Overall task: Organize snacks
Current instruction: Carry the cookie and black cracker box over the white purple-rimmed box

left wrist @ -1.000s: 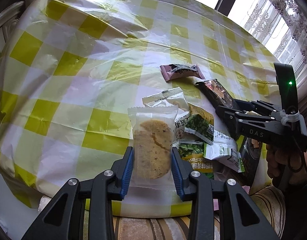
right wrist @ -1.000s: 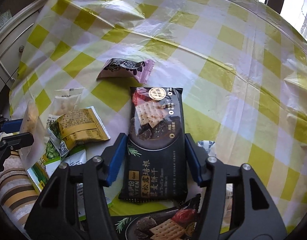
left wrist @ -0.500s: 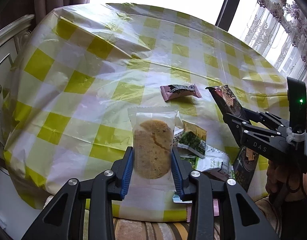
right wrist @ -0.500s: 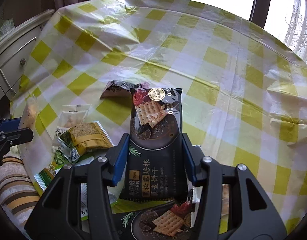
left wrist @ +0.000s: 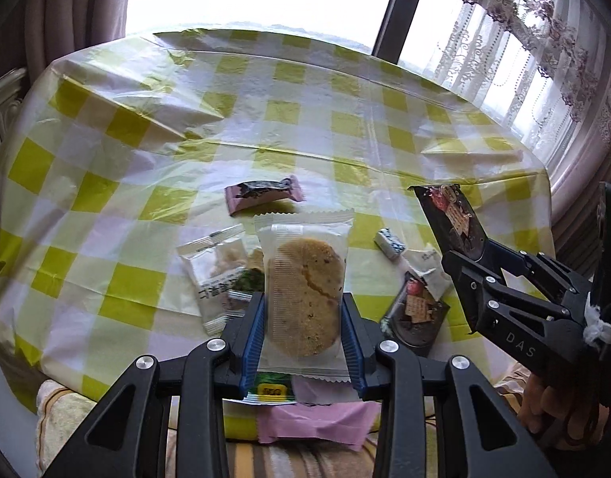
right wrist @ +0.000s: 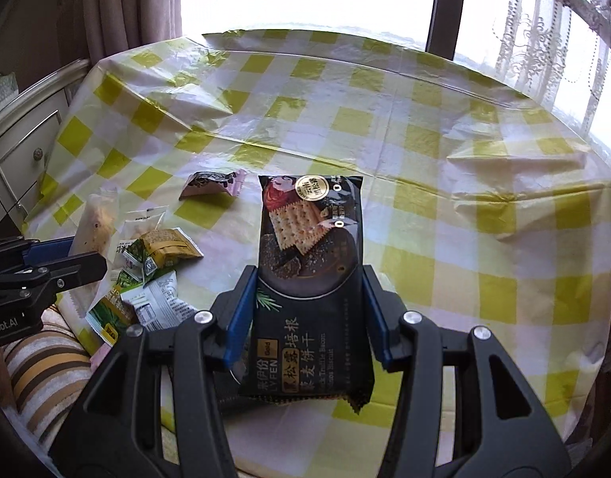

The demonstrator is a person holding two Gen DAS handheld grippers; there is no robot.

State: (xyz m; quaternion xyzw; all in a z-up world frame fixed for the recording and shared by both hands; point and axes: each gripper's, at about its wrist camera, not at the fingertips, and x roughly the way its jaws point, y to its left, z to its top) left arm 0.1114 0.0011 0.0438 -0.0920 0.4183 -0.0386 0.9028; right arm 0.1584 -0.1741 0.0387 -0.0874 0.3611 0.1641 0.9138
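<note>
Left gripper (left wrist: 303, 320) is clamped on a clear-wrapped cookie pack (left wrist: 305, 290), blue pads pressed against both side edges, pack upright and held off the bench (left wrist: 106, 151). Right gripper (right wrist: 307, 302) is closed on a black cracker pack (right wrist: 309, 263), pads on its long edges, top end pointing away from the camera, also clear of the bench. From the left wrist view the right gripper sits at the right edge with the black pack sticking out of it. Bench has a yellow-and-white checked cover. Left on it: a pink-and-black bar wrapper (left wrist: 263, 195) by itself further back, a clear bag with pale snacks (left wrist: 215, 263), a small blue-white candy (left wrist: 389, 242), a second black cracker pack (left wrist: 414, 310), and a heap of green and yellow sachets (right wrist: 154, 275) near the front edge. Striped cushion (right wrist: 38, 370) below the front edge.
</note>
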